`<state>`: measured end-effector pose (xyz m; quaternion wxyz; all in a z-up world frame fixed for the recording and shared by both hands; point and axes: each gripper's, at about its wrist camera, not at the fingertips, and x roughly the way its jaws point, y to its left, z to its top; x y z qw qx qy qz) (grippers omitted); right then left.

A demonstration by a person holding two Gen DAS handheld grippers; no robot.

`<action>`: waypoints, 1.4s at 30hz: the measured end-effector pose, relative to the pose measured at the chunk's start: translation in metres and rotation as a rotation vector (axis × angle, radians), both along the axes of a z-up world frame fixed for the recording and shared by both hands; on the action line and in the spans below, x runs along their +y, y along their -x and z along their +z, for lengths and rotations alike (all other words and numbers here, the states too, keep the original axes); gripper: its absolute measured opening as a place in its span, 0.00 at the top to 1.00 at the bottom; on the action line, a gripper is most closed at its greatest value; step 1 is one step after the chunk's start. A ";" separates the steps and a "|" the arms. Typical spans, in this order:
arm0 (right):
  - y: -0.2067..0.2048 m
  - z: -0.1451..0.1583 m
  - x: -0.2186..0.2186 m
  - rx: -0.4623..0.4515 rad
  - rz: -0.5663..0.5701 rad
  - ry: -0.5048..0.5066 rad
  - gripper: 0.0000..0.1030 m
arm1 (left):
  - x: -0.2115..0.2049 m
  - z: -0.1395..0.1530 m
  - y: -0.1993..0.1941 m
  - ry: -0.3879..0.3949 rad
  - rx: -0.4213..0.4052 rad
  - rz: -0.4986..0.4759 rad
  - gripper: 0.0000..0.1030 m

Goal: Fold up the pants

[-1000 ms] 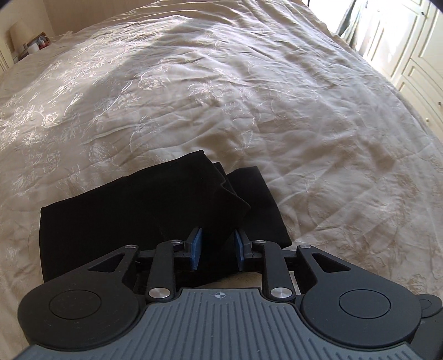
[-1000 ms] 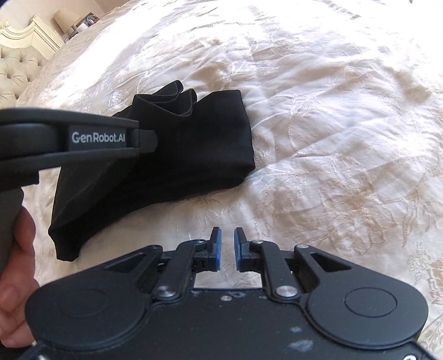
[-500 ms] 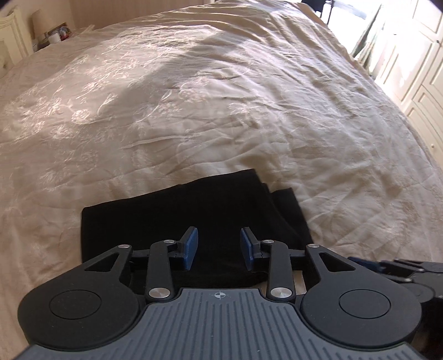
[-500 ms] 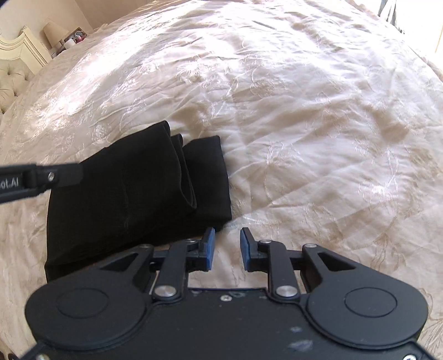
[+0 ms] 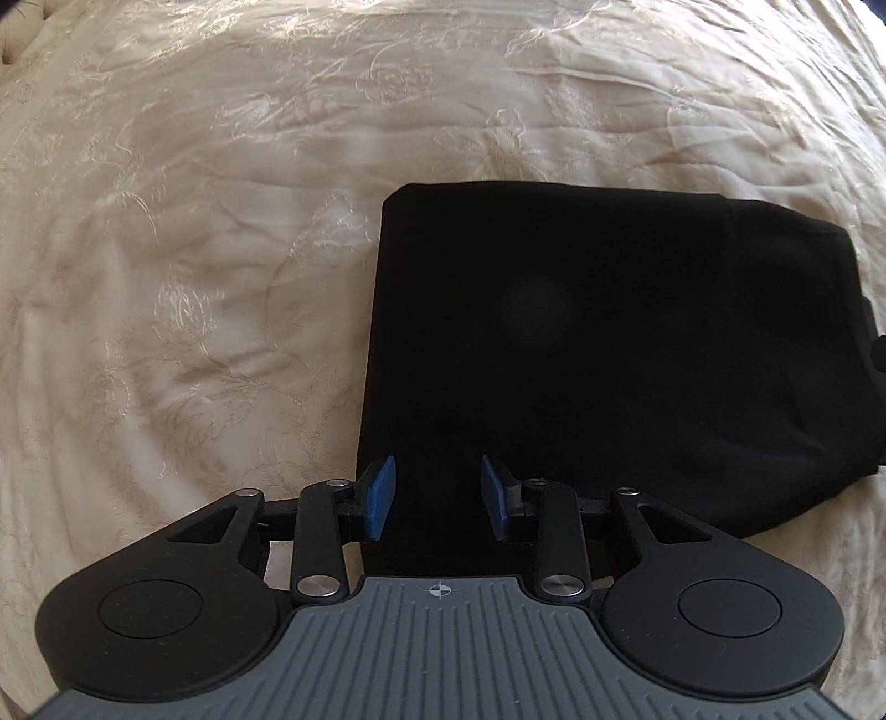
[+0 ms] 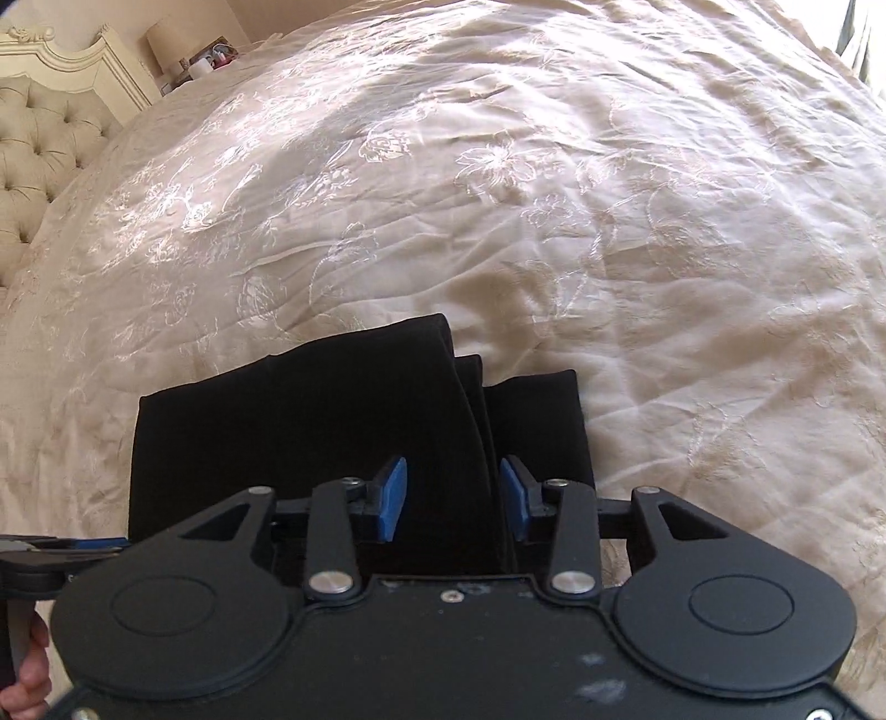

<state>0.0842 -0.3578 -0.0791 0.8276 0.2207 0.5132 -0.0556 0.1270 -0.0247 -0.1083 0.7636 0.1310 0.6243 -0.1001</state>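
- The pants (image 5: 609, 354) are black and folded into a compact, roughly rectangular stack lying flat on the bedspread (image 5: 194, 249).
- In the left wrist view they fill the centre and right of the frame, with a straight, clean edge on the left and a softer, rounded edge toward the right.
- The fabric is so dark that little surface detail shows; a faint seam line runs down near the upper right corner.
- In the right wrist view the pants (image 6: 310, 421) sit in the lower centre; several layered edges show at the upper right of the stack, and one lower layer sticks out to the right.
- The left gripper (image 5: 437, 490) hovers over the near left corner of the pants, its blue pads (image 5: 382, 487) set wide apart with nothing between them.
- The right gripper (image 6: 453, 498) is over the near edge of the stack, its fingers also spread wide and gripping nothing.
- The bedspread is cream with embroidered flowers and many wrinkles.
- A tufted headboard (image 6: 39, 149) and a lamp (image 6: 166, 44) stand in the upper left of the right wrist view.
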 end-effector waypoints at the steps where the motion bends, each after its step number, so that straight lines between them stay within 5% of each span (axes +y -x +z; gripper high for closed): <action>1: -0.004 -0.004 -0.001 0.007 0.005 0.001 0.59 | -0.001 -0.005 -0.001 -0.010 0.007 -0.005 0.67; 11: -0.018 -0.039 -0.007 0.052 0.022 -0.021 0.50 | -0.010 -0.006 0.005 -0.052 -0.003 -0.041 0.67; 20: -0.031 -0.040 0.002 0.108 0.061 -0.037 0.46 | -0.006 -0.007 -0.003 -0.035 0.006 -0.028 0.67; 22: -0.031 -0.036 0.010 0.102 0.099 0.025 0.55 | -0.004 -0.008 -0.004 -0.031 0.005 -0.029 0.67; 23: -0.030 -0.032 0.014 0.101 0.107 0.072 0.74 | -0.002 -0.008 -0.005 -0.029 0.003 -0.027 0.67; 28: -0.009 0.008 0.006 -0.013 0.045 0.012 0.84 | 0.017 0.006 -0.008 0.061 0.008 0.018 0.67; 29: -0.004 0.017 0.007 -0.037 0.047 0.016 0.95 | 0.022 0.011 -0.008 0.081 0.005 0.028 0.67; 33: 0.013 0.046 0.004 -0.090 0.062 0.072 0.95 | 0.045 0.036 -0.011 0.124 -0.050 0.049 0.67; 39: 0.024 0.024 -0.010 -0.053 0.062 0.040 0.92 | 0.063 0.046 -0.018 0.069 -0.088 0.059 0.67; 42: 0.028 0.020 -0.014 -0.096 0.050 0.020 0.63 | 0.058 0.044 -0.016 0.051 -0.084 0.045 0.67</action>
